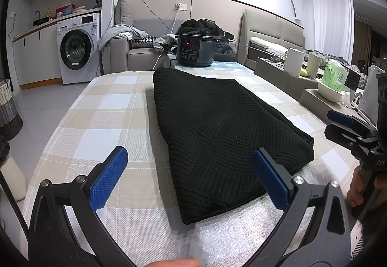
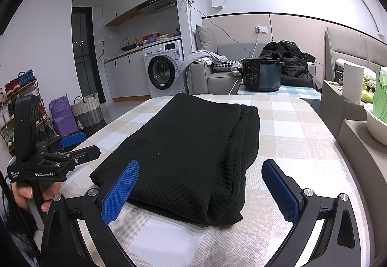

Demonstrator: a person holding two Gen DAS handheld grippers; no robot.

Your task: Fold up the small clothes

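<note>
A black knitted garment (image 1: 217,131) lies folded in a long thick stack on the checked tablecloth (image 1: 101,117); it also shows in the right wrist view (image 2: 188,151). My left gripper (image 1: 191,180) is open and empty, its blue pads above the garment's near end. My right gripper (image 2: 200,192) is open and empty, its pads on either side of the garment's near corner. The right gripper also shows at the right edge of the left wrist view (image 1: 341,124). The left gripper also shows at the left of the right wrist view (image 2: 75,143).
A black rice cooker (image 1: 195,50) stands beyond the table's far end. A low shelf to the right holds a white roll (image 1: 293,62), a bowl (image 1: 329,94) and a green pack (image 1: 335,77). Woven baskets (image 2: 87,111) and a shoe rack (image 2: 19,107) stand on the floor at left.
</note>
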